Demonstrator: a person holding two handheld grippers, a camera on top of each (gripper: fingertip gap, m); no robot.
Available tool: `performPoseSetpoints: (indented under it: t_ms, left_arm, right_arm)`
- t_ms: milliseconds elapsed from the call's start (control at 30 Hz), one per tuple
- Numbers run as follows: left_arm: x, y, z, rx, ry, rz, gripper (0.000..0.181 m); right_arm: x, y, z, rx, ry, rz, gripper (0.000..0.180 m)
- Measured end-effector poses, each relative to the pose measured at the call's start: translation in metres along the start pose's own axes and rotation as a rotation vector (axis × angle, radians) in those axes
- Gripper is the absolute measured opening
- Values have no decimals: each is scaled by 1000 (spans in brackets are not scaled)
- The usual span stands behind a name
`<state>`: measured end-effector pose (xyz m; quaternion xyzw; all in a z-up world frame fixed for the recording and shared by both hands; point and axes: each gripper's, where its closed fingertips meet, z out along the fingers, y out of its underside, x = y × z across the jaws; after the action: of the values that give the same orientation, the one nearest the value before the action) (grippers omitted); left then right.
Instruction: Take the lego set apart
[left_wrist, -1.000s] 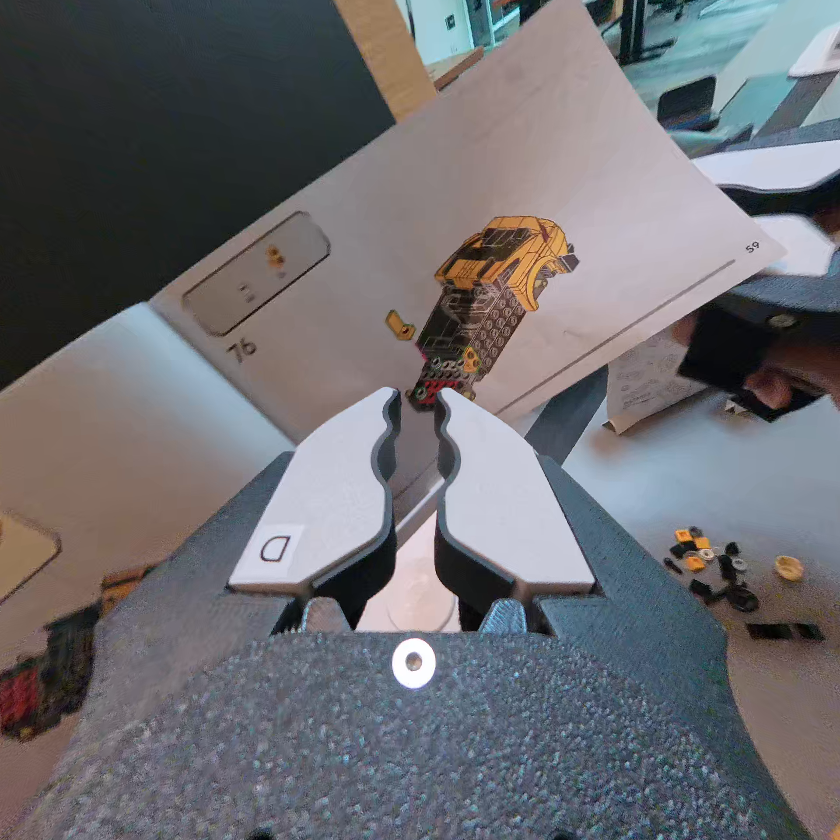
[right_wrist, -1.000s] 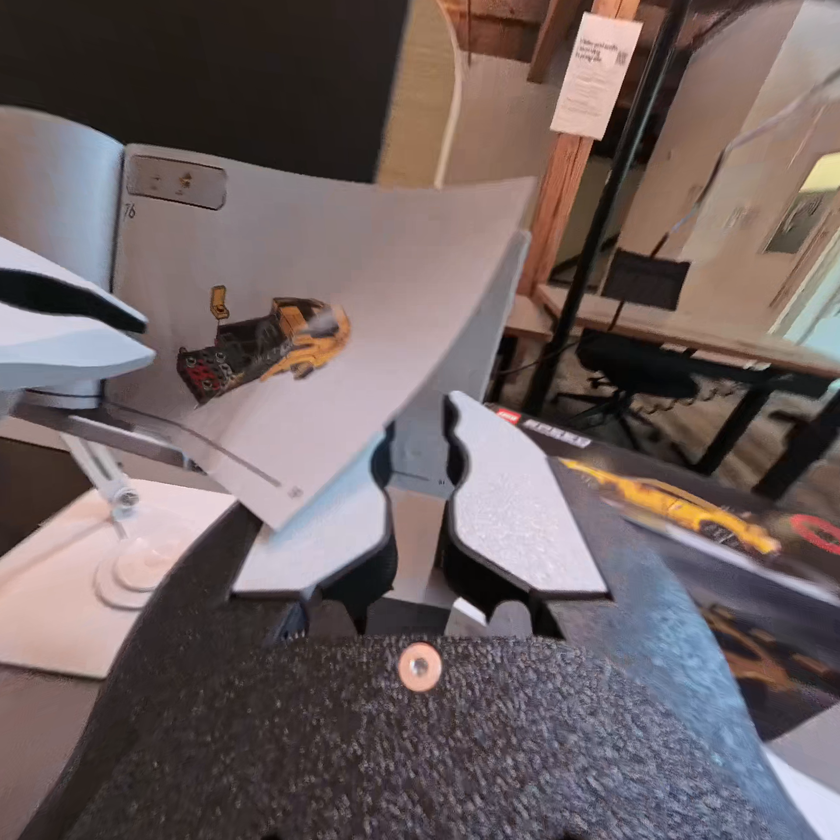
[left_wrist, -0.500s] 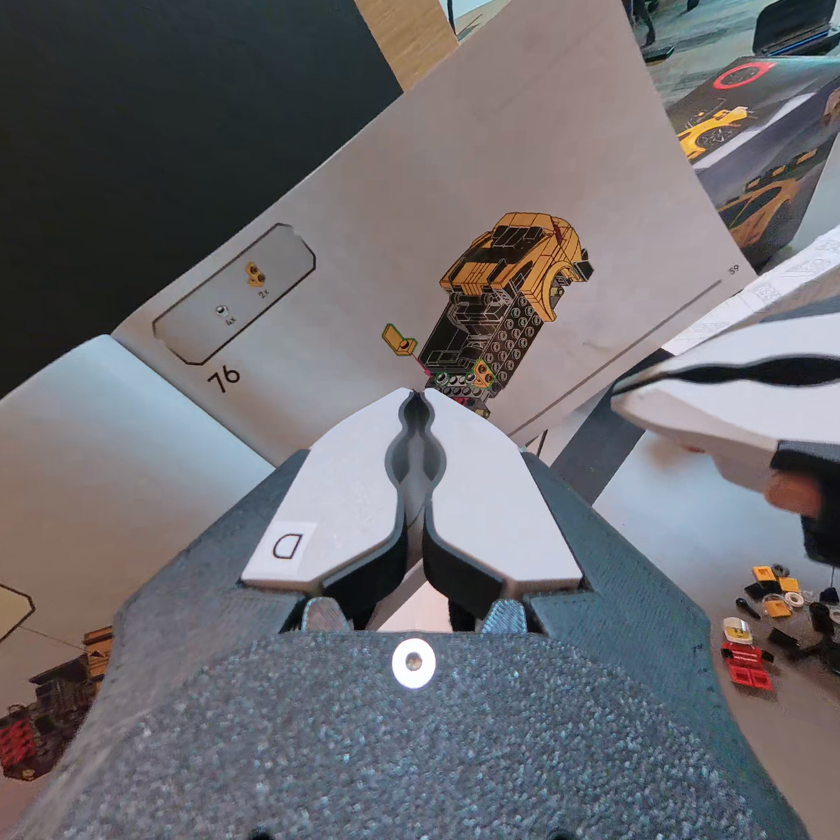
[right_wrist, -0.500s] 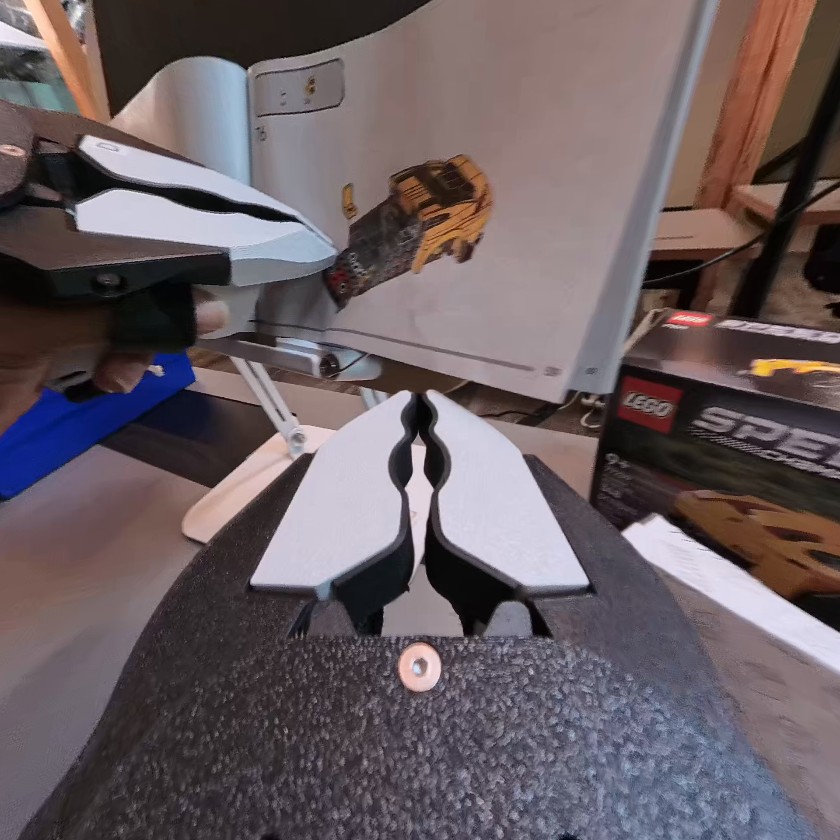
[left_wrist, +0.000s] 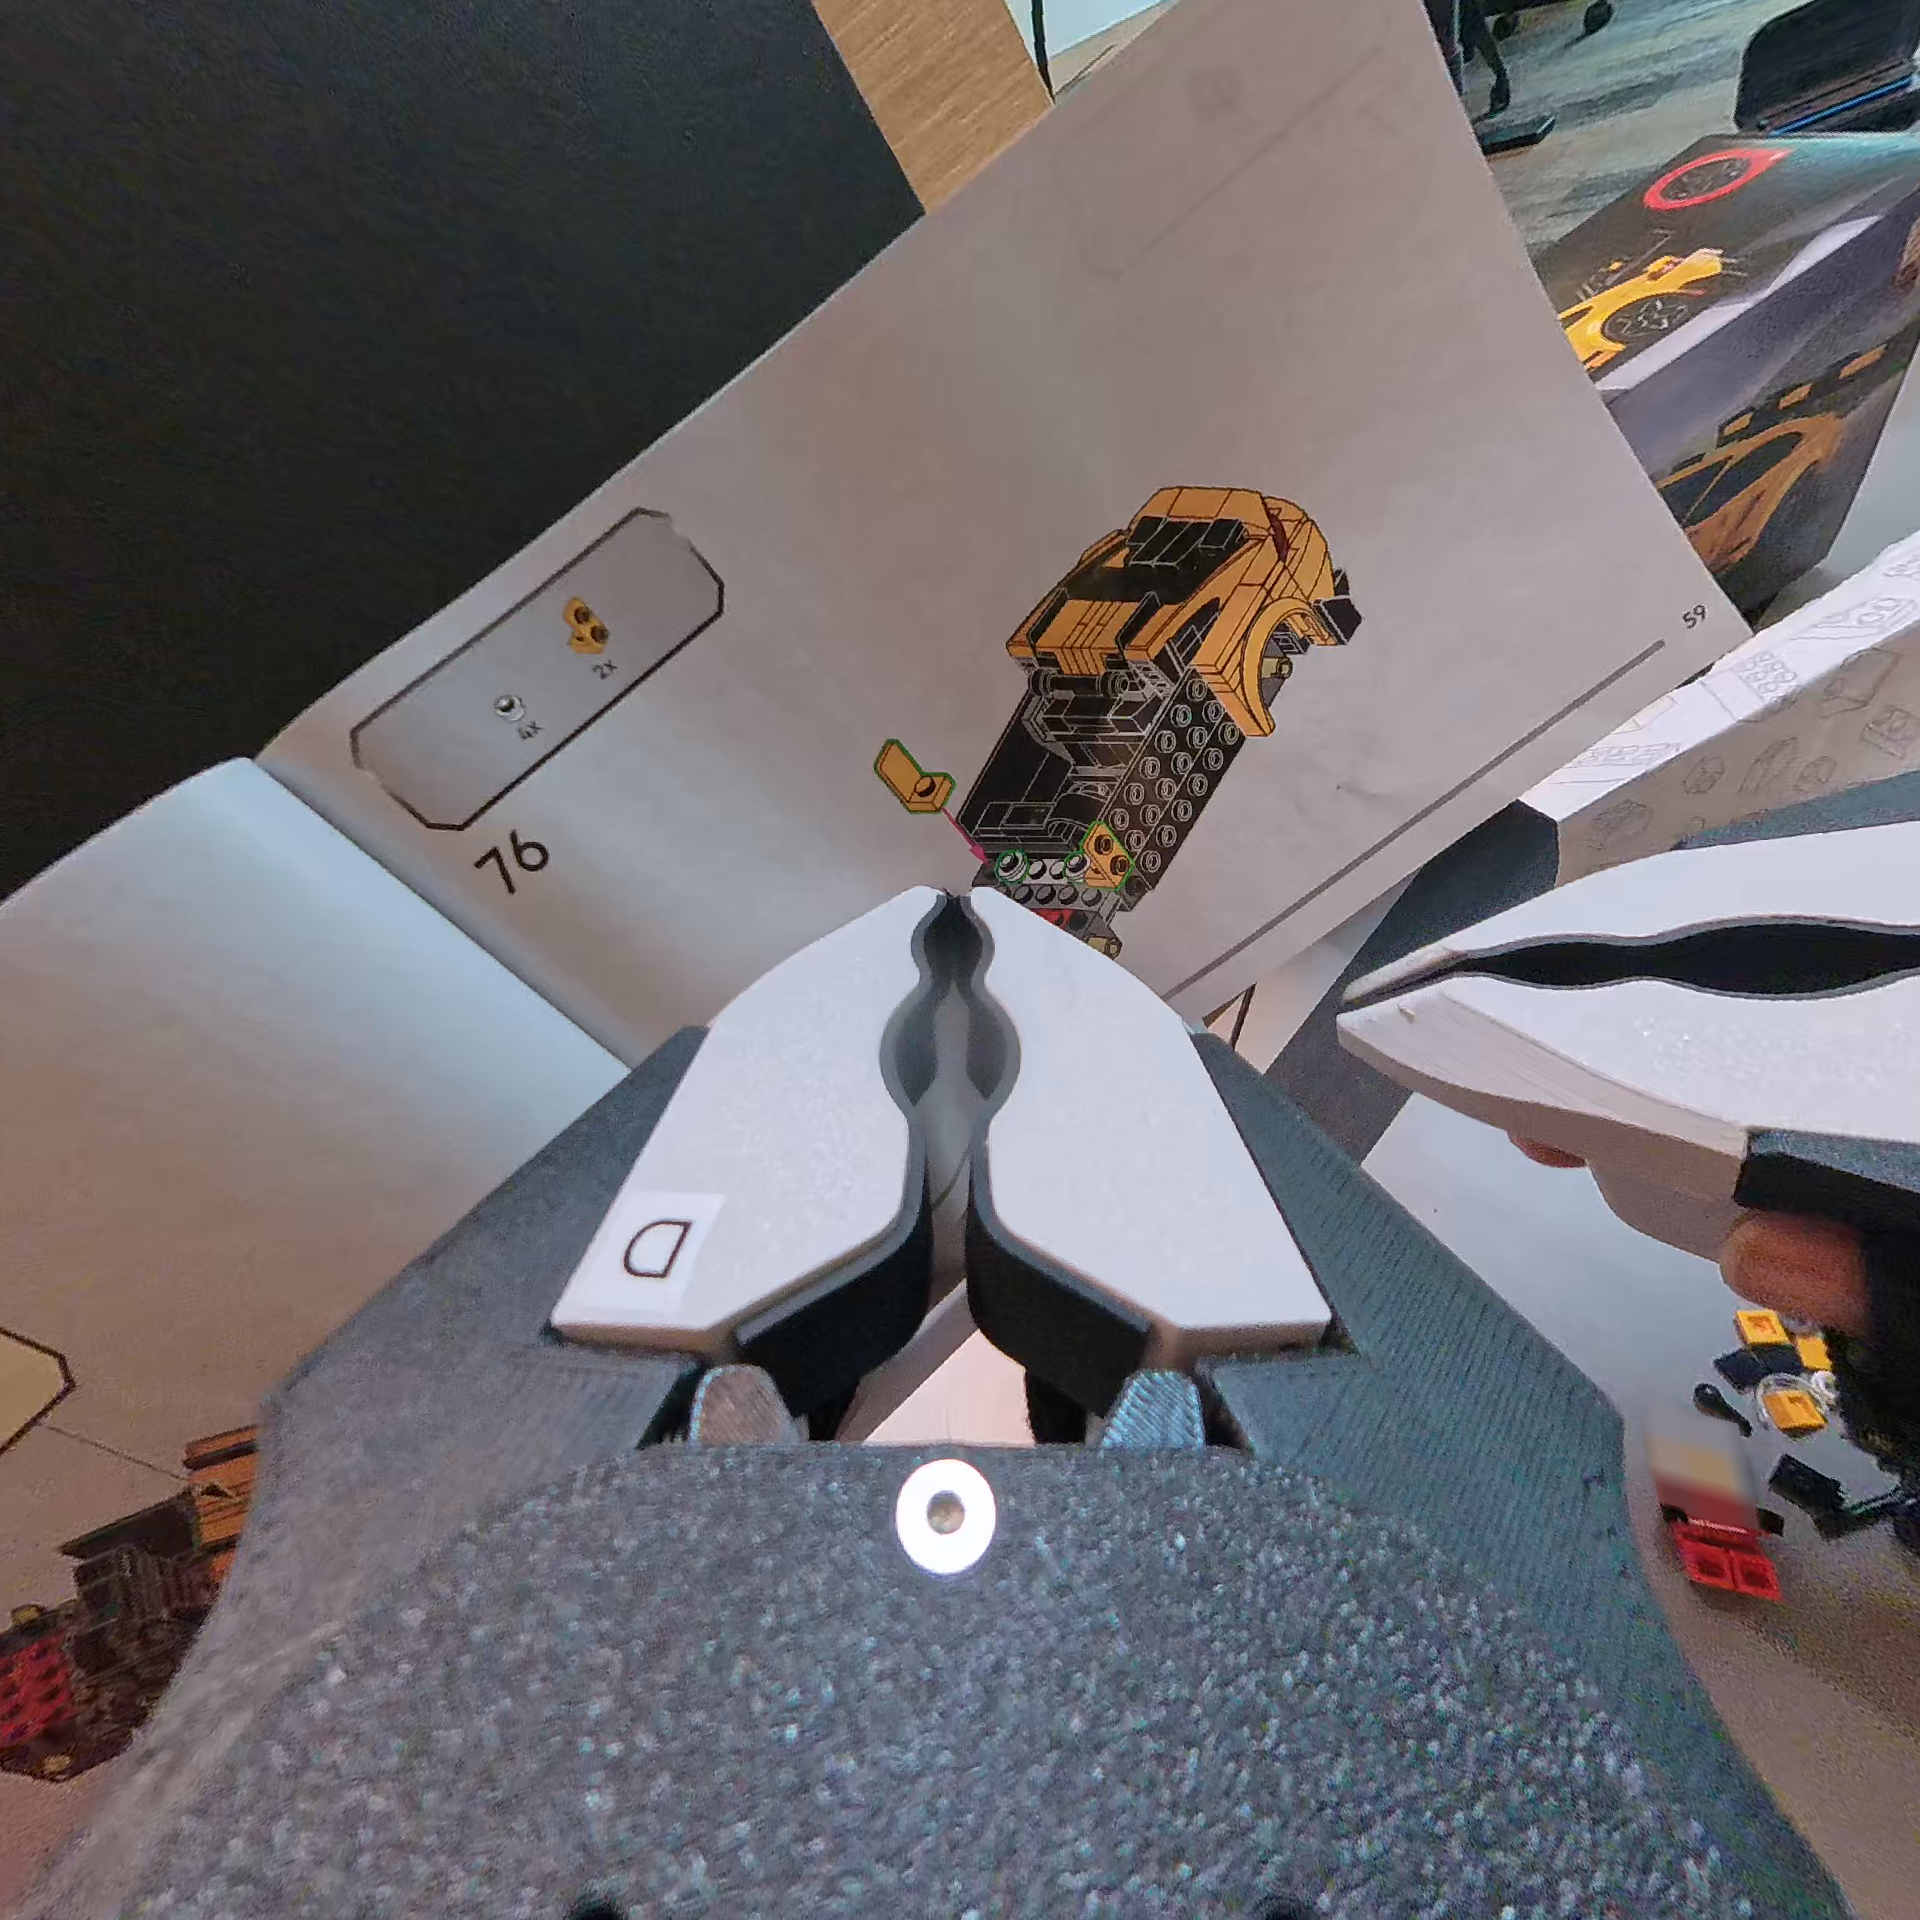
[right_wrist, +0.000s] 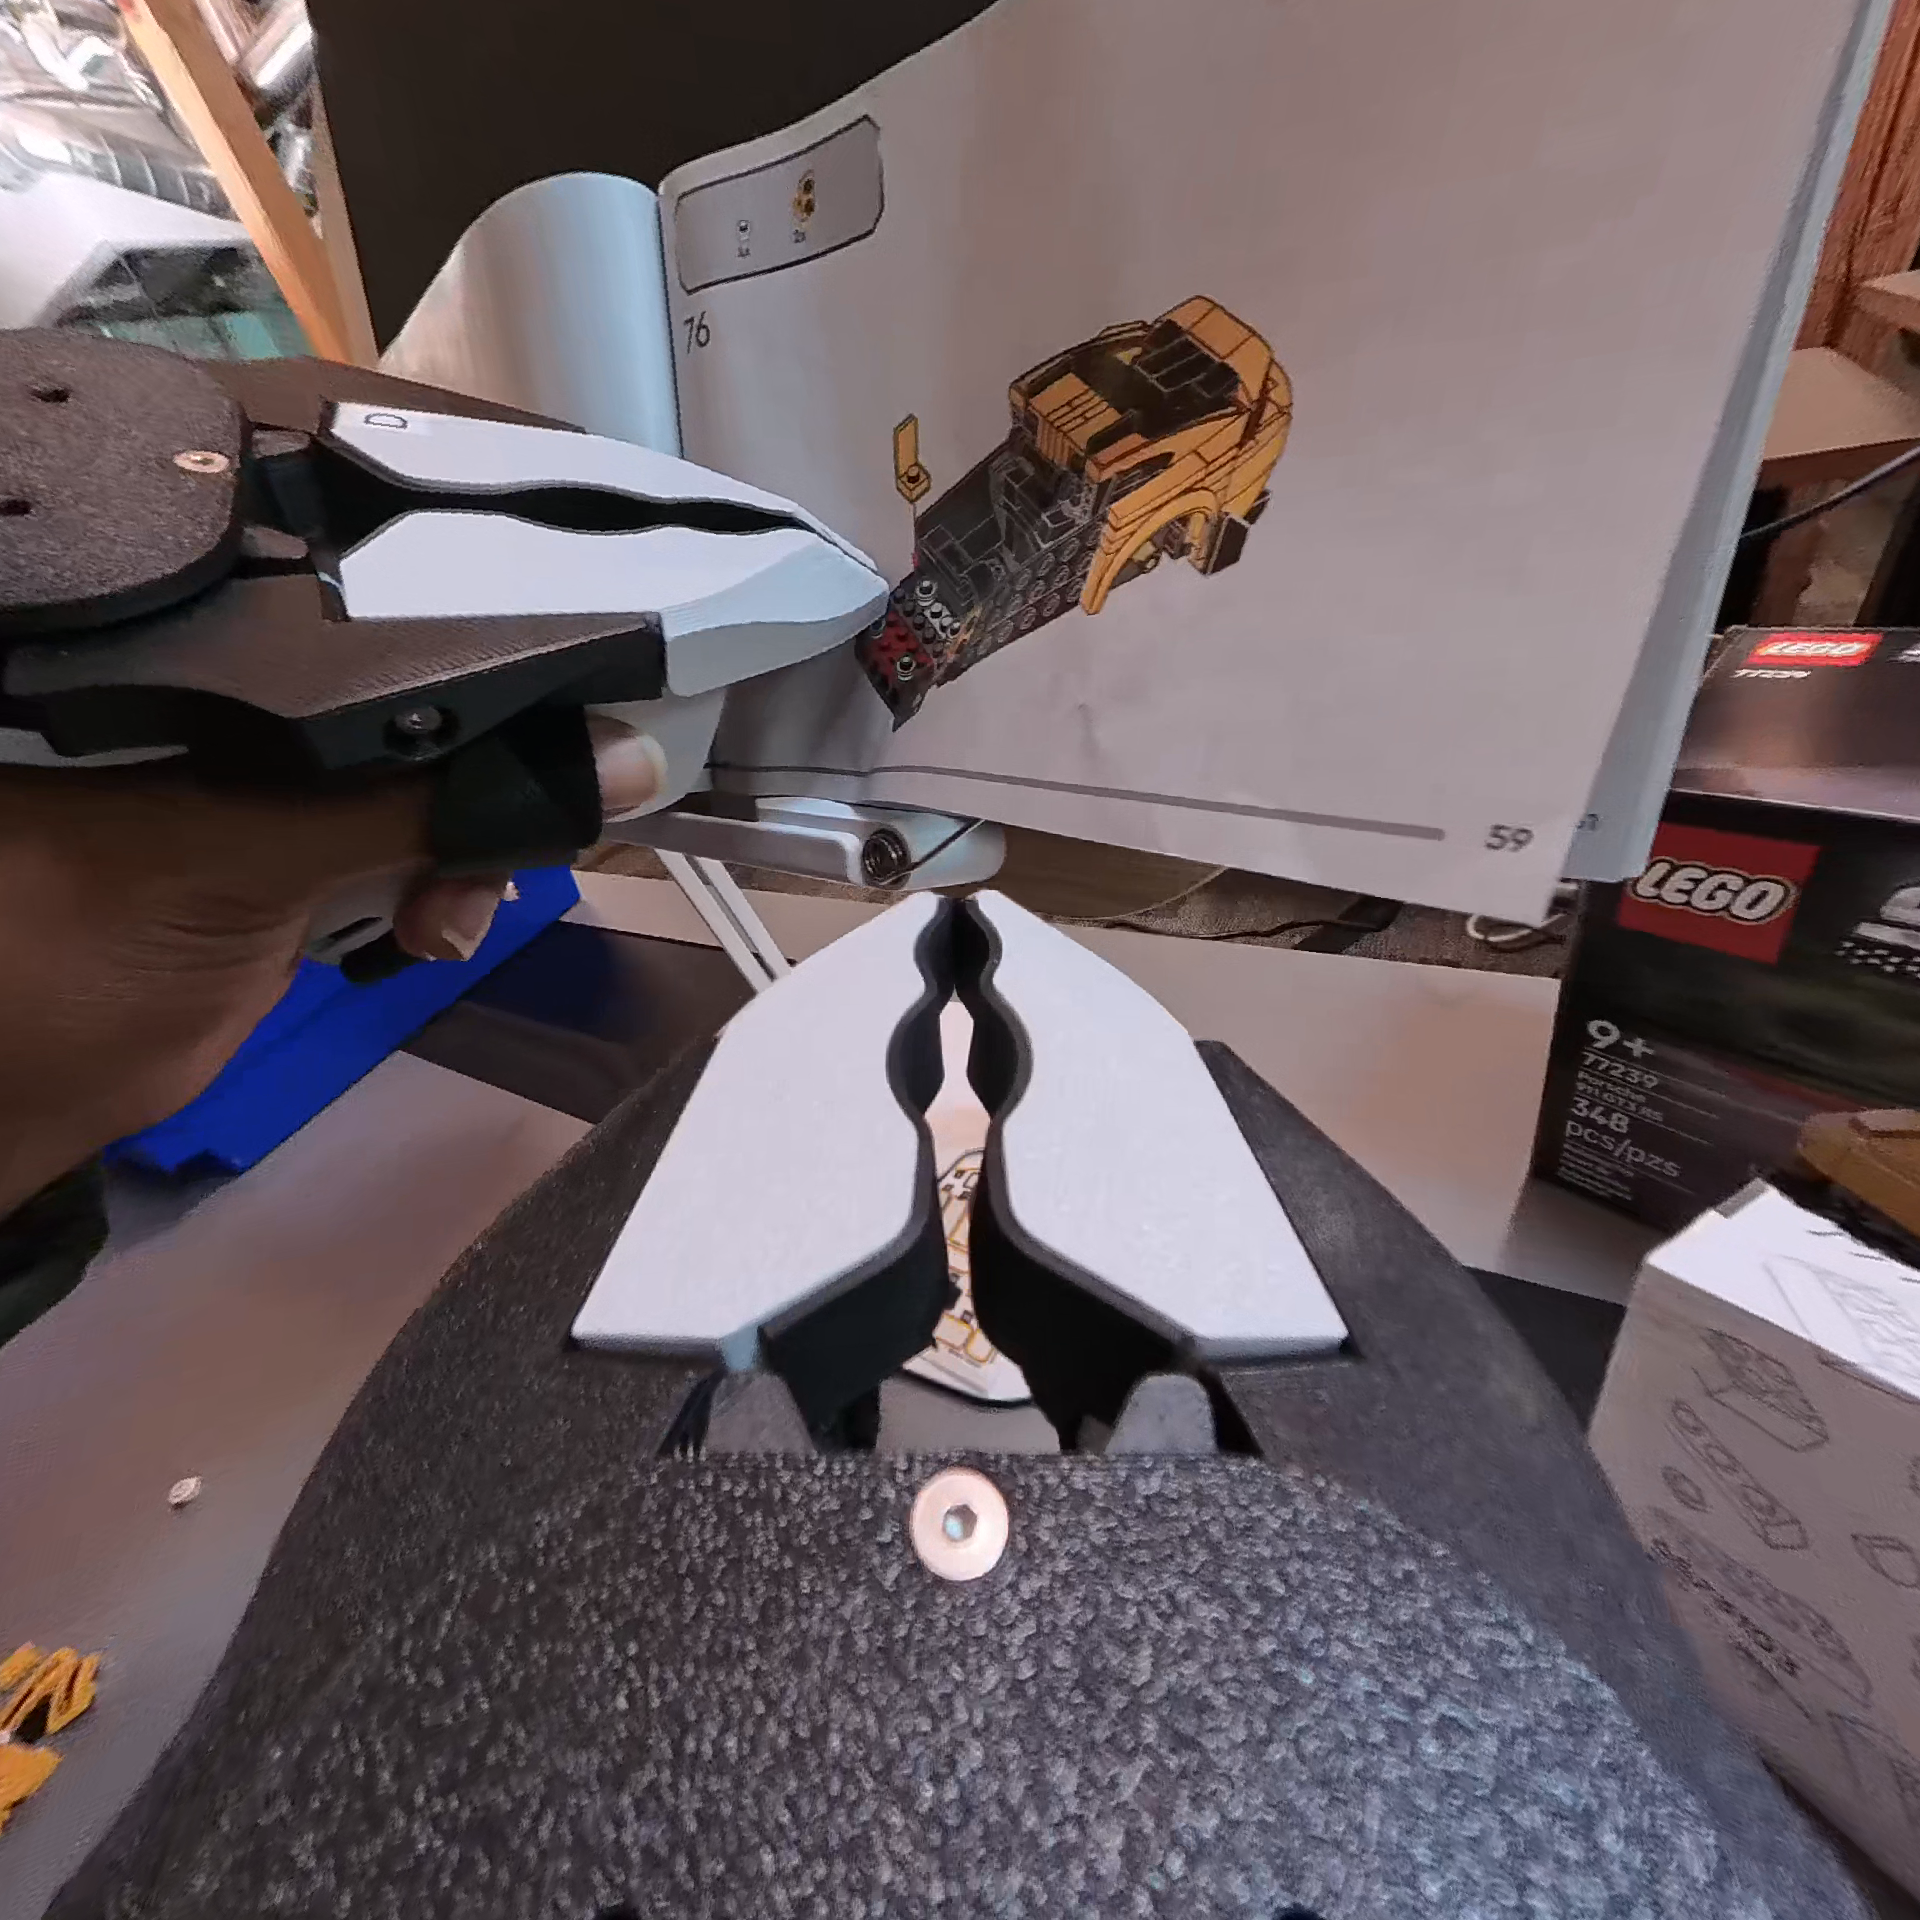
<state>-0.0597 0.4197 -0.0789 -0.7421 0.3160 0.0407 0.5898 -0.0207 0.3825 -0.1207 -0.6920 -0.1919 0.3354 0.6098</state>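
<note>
Jaws of left gripper and right gripper are closed, empty, before the instruction booklet.

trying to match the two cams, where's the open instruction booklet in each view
Left wrist view: the instruction booklet fills the upper middle, tilted, just beyond the shut left gripper.
Right wrist view: the booklet stands upper centre-right, above the shut right gripper.
Shared landmark: the yellow car drawing printed on its right page.
</note>
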Motion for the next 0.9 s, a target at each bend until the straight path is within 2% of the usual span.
performPoseSetpoints:
  t_ms: [167, 467, 500, 633, 800, 900]
  left_arm:
    - [0, 0, 0, -4, -2, 2, 0]
    - [1, 0, 1, -8, -11, 14, 0]
    - [1, 0, 1, -8, -18, 24, 0]
    - [2, -5, 0, 14, -33, 41, 0]
    - [1, -20, 0, 89, -30, -29, 0]
    - [6, -31, -4, 163, 0, -14, 0]
  right_arm:
    - [-5, 0, 2, -1, -9, -9, 0]
    - [4, -3, 2, 42, 40, 164, 0]
    - [3, -3, 3, 48, 37, 200, 26]
    - [0, -2, 6, 54, 36, 244, 32]
    - [3, -10, 17, 69, 89, 232, 30]
    - [9, -7, 24, 59, 121, 237, 19]
